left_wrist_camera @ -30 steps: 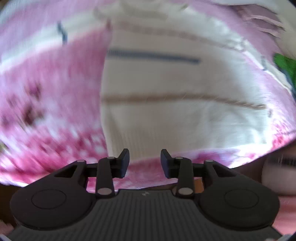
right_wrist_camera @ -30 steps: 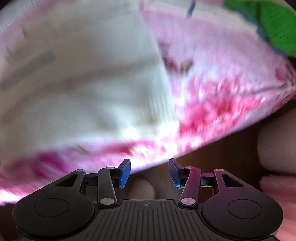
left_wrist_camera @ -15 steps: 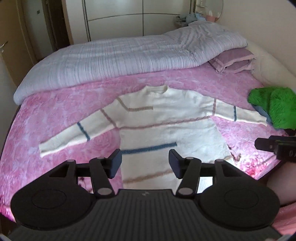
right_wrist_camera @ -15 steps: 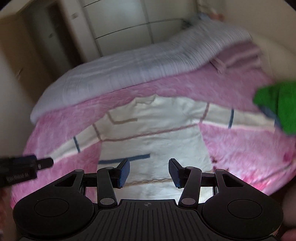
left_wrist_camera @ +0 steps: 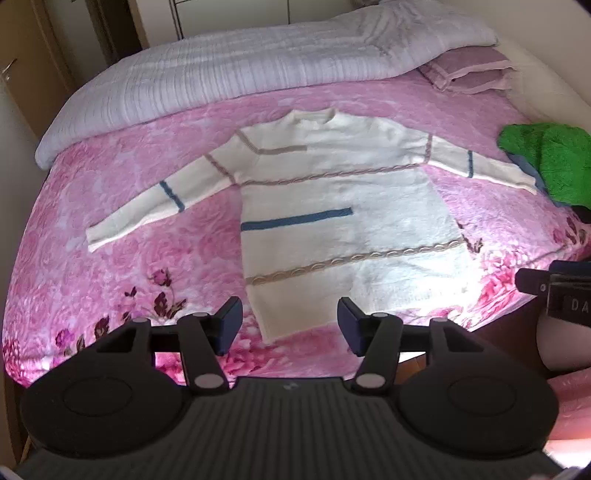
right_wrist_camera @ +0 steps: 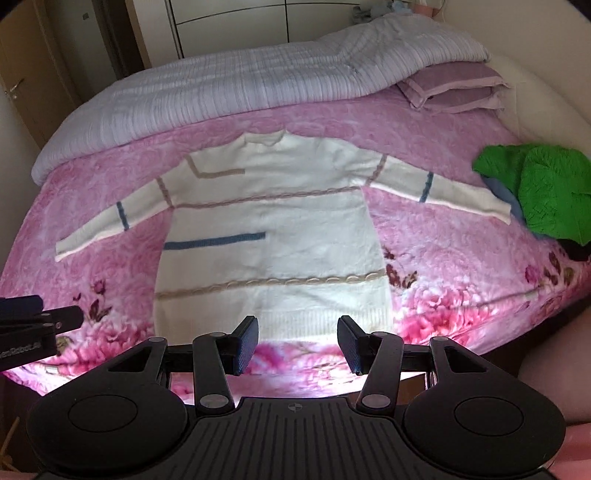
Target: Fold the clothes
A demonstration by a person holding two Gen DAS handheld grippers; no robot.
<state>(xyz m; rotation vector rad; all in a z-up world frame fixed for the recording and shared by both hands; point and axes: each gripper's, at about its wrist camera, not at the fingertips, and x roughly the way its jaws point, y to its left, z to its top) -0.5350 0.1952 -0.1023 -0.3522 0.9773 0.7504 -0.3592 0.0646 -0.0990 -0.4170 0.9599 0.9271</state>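
Note:
A white sweater [left_wrist_camera: 332, 206] with blue and tan stripes lies flat on the pink floral bedspread [left_wrist_camera: 110, 258], both sleeves spread out, neck at the far side. It also shows in the right wrist view [right_wrist_camera: 273, 236]. My left gripper [left_wrist_camera: 290, 325] is open and empty, held back just off the sweater's hem. My right gripper [right_wrist_camera: 298, 341] is open and empty, also just short of the hem. Each gripper shows at the edge of the other's view.
A green knit garment [left_wrist_camera: 554, 162] lies on the bed's right side by the right sleeve cuff; it also shows in the right wrist view [right_wrist_camera: 546, 192]. A folded lavender quilt [left_wrist_camera: 240, 74] and a pillow [left_wrist_camera: 469, 72] lie at the far side. Wardrobe doors [right_wrist_camera: 258, 26] stand behind.
Both grippers have pulled back and up from close over the sweater's hem, so the whole sweater is now in view. Both stay open and have widened a little.

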